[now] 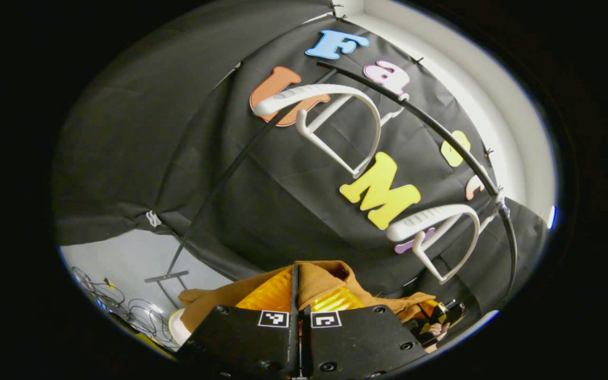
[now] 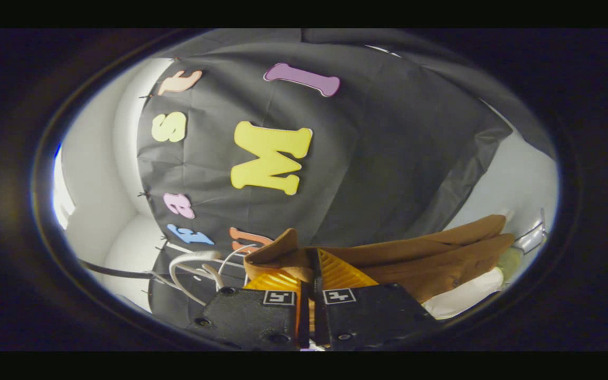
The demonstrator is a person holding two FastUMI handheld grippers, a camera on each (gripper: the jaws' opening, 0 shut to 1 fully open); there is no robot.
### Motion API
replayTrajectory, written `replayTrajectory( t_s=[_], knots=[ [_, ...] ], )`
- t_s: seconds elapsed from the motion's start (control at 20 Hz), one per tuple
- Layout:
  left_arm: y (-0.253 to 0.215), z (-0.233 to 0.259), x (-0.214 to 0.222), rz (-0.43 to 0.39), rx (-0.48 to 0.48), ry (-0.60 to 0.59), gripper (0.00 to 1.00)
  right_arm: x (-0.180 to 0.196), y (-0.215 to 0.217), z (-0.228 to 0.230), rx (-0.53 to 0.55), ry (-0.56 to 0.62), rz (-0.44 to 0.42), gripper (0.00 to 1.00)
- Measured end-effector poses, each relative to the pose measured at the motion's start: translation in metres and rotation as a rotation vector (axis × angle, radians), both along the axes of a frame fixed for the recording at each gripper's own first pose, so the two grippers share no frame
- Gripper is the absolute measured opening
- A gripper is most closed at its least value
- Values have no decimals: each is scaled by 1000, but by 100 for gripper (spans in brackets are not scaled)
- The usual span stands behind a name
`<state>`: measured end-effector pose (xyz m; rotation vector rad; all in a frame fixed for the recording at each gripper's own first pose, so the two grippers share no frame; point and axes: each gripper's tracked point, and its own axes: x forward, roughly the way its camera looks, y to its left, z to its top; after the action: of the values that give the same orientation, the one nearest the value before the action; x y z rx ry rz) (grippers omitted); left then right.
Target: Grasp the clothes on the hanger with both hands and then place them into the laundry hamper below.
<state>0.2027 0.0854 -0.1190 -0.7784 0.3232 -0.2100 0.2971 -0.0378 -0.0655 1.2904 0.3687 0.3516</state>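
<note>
Left gripper view, lower left: I see tangled cables (image 1: 124, 311) on pale floor. Bottom centre: my left gripper (image 1: 297, 303) closed to thin slit, pinching fold of brown cloth garment (image 1: 330, 279). Upper centre and right: two bare white plastic hangers (image 1: 335, 124) on curved black rail (image 1: 441, 132).

Right gripper view, lower left: white hanger (image 2: 193, 264). Bottom centre: my right gripper (image 2: 309, 285) clamped nearly closed on same garment (image 2: 430, 258), cloth trailing toward right edge.

Recording booth, black cloth wall (image 1: 140, 137), white hangers (image 1: 330, 113) on black rail (image 1: 441, 132), floor cables (image 1: 135, 311)
</note>
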Motion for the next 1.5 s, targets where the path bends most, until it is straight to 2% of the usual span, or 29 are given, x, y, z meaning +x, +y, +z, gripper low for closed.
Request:
replayTrajectory(
  t_s=[0.2, 0.35, 0.65, 0.85, 1.3, 1.5],
  knots=[
    [-2, -14, -20, 2, 16, 31, 1, -22, 15, -16, -31, 22, 32, 7],
    [-12, -18, -40, -22, 71, 39, 1, -41, 34, -25, -125, 33, 63, 7],
    [-43, -10, -69, -112, 248, -9, 1, -71, 83, -17, -202, 2, 155, 7],
    [-65, -2, -80, -174, 322, -42, 1, -88, 113, -16, -271, -15, 211, 7],
    [-112, 18, -98, -291, 415, -94, 1, -127, 181, -10, -387, -56, 364, 7],
    [-130, 31, -108, -340, 456, -135, 1, -141, 212, 5, -394, -99, 446, 7]
  ],
)
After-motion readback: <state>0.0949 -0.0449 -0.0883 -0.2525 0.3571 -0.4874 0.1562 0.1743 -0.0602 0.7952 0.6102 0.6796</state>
